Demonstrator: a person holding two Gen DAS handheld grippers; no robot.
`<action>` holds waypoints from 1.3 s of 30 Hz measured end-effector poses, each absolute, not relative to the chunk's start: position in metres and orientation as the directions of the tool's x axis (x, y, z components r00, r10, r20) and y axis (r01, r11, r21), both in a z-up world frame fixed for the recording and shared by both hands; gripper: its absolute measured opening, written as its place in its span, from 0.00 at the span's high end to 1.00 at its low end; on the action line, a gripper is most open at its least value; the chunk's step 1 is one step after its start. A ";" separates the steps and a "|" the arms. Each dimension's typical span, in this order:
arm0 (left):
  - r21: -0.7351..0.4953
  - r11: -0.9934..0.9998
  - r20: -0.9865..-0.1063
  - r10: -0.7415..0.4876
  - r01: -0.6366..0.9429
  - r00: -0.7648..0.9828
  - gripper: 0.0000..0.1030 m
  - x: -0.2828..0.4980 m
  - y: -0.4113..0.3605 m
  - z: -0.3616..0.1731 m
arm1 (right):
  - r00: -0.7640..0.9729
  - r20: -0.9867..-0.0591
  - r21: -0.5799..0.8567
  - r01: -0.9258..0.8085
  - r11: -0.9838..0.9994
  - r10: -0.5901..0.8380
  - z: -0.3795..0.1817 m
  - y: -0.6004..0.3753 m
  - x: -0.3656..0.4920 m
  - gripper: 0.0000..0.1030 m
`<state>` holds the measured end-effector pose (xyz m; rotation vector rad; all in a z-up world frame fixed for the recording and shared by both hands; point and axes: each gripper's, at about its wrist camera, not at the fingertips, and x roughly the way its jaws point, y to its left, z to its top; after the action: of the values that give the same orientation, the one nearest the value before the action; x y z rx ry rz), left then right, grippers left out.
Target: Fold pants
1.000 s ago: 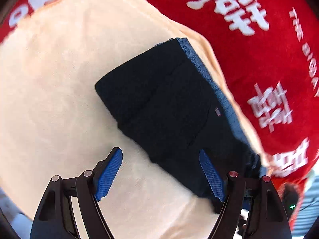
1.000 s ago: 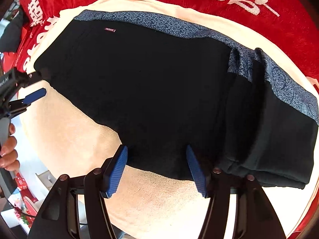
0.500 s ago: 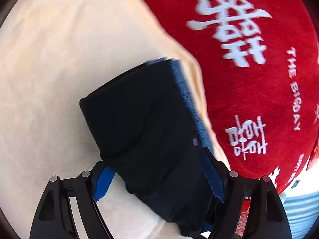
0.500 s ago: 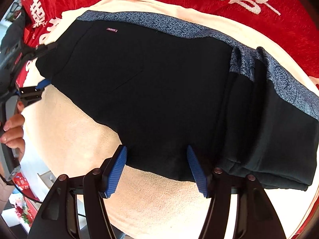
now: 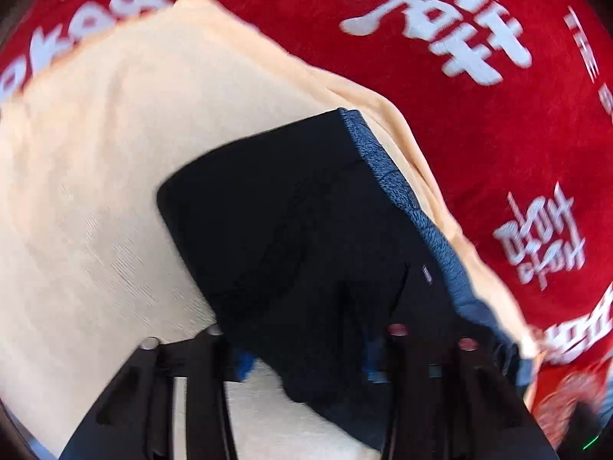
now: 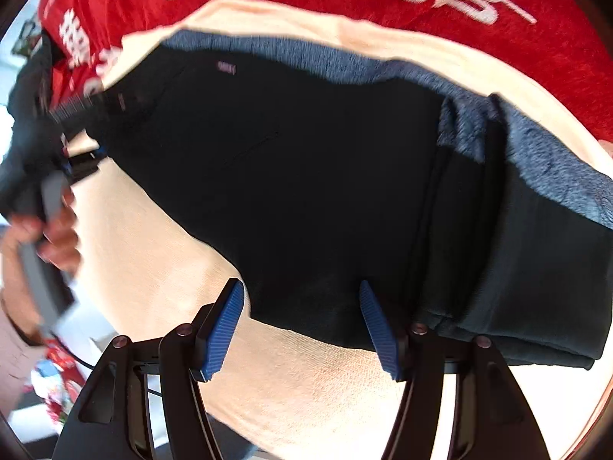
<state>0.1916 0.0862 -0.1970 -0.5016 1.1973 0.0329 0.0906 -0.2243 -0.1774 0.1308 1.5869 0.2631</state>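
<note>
Over on the peach towel the black pants lie half-folded. Left claw has just been closing and pinches one end; right claw gapes wide. I'd match the corners before lifting.

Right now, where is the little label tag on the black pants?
In the right wrist view the small tag sits upper left on the black pants, just below the blue patterned waistband, near the end gripped by the left gripper.
</note>
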 end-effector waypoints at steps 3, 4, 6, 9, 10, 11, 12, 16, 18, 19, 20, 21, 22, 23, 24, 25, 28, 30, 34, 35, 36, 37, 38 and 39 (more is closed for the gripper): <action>-0.241 0.956 -0.901 -0.154 -0.171 0.406 0.65 0.188 0.067 -0.182 | -0.002 -0.956 0.292 -0.040 0.956 0.292 -0.156 -0.239 0.110 0.35; -0.186 0.976 -0.897 -0.121 -0.116 0.425 0.65 0.185 0.056 -0.175 | 0.002 -0.953 0.303 -0.032 0.952 0.303 -0.149 -0.238 0.118 0.35; -0.117 0.992 -0.888 -0.084 -0.047 0.452 0.65 0.180 0.040 -0.166 | -0.004 -0.940 0.342 -0.009 0.940 0.342 -0.141 -0.242 0.136 0.35; -0.029 0.999 -0.874 -0.037 0.024 0.484 0.65 0.172 0.021 -0.157 | -0.034 -0.910 0.414 0.011 0.910 0.414 -0.134 -0.238 0.170 0.35; -0.008 0.999 -0.870 -0.029 0.044 0.491 0.65 0.170 0.017 -0.155 | -0.037 -0.905 0.424 0.006 0.906 0.424 -0.134 -0.234 0.176 0.34; 0.004 0.998 -0.865 -0.025 0.058 0.500 0.65 0.169 0.013 -0.153 | -0.052 -0.896 0.442 -0.011 0.897 0.441 -0.131 -0.224 0.192 0.30; 0.024 0.997 -0.859 -0.019 0.077 0.511 0.65 0.167 0.009 -0.151 | -0.069 -0.889 0.455 -0.025 0.890 0.453 -0.129 -0.215 0.202 0.28; 0.082 0.988 -0.838 -0.002 0.130 0.545 0.65 0.163 -0.005 -0.146 | -0.147 -0.844 0.531 -0.099 0.842 0.515 -0.118 -0.156 0.251 0.22; 0.104 0.984 -0.831 0.005 0.147 0.556 0.65 0.160 -0.010 -0.144 | -0.192 -0.828 0.554 -0.131 0.822 0.527 -0.114 -0.132 0.269 0.21; 0.116 0.981 -0.827 0.009 0.154 0.562 0.65 0.157 -0.011 -0.143 | -0.221 -0.825 0.555 -0.145 0.819 0.520 -0.116 -0.116 0.277 0.20; 0.123 0.980 -0.825 0.012 0.158 0.565 0.65 0.156 -0.013 -0.142 | -0.256 -0.826 0.550 -0.168 0.818 0.502 -0.118 -0.096 0.286 0.20; 0.126 0.979 -0.824 0.013 0.160 0.566 0.65 0.155 -0.015 -0.141 | -0.278 -0.826 0.546 -0.182 0.818 0.489 -0.121 -0.085 0.287 0.20; 0.129 0.978 -0.823 0.014 0.162 0.568 0.65 0.154 -0.016 -0.140 | -0.313 -0.828 0.537 -0.203 0.819 0.466 -0.124 -0.072 0.287 0.20; 0.130 0.978 -0.820 0.012 0.165 0.572 0.65 0.153 -0.017 -0.139 | -0.340 -0.833 0.523 -0.229 0.821 0.436 -0.129 -0.059 0.289 0.20; 0.132 0.977 -0.817 0.010 0.169 0.577 0.65 0.152 -0.018 -0.138 | -0.362 -0.840 0.507 -0.256 0.823 0.404 -0.133 -0.049 0.289 0.20; 0.136 0.976 -0.814 0.010 0.173 0.580 0.65 0.150 -0.019 -0.137 | -0.380 -0.844 0.495 -0.280 0.823 0.378 -0.137 -0.041 0.287 0.20; 0.144 0.973 -0.808 0.011 0.179 0.589 0.65 0.148 -0.022 -0.135 | -0.416 -0.865 0.435 -0.343 0.833 0.280 -0.148 -0.022 0.281 0.20; 0.147 0.972 -0.805 0.010 0.184 0.593 0.65 0.148 -0.024 -0.135 | -0.437 -0.873 0.396 -0.375 0.838 0.217 -0.158 -0.022 0.274 0.21; 0.121 0.972 -0.812 -0.020 0.201 0.583 0.65 0.148 -0.032 -0.131 | -0.396 -0.893 0.374 -0.390 0.841 0.214 -0.156 -0.041 0.270 0.79; 0.126 0.969 -0.806 -0.025 0.213 0.591 0.65 0.146 -0.036 -0.127 | -0.374 -0.894 0.388 -0.375 0.842 0.245 -0.149 -0.055 0.268 0.80; 0.131 0.965 -0.802 -0.032 0.227 0.597 0.65 0.144 -0.043 -0.123 | -0.358 -0.893 0.402 -0.364 0.840 0.272 -0.142 -0.064 0.267 0.81; 0.129 0.961 -0.796 -0.046 0.243 0.603 0.65 0.143 -0.051 -0.117 | -0.337 -0.891 0.420 -0.351 0.837 0.305 -0.134 -0.078 0.264 0.81; 0.125 0.959 -0.792 -0.057 0.253 0.607 0.65 0.141 -0.058 -0.112 | -0.322 -0.888 0.432 -0.340 0.835 0.328 -0.129 -0.082 0.265 0.81; 0.122 0.957 -0.789 -0.068 0.265 0.611 0.65 0.139 -0.065 -0.107 | -0.301 -0.882 0.452 -0.321 0.832 0.363 -0.120 -0.098 0.262 0.81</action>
<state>0.1394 -0.0652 -0.1070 0.2364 0.8948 -0.1941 0.2617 -0.0981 -0.1201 0.0322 1.7516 0.6728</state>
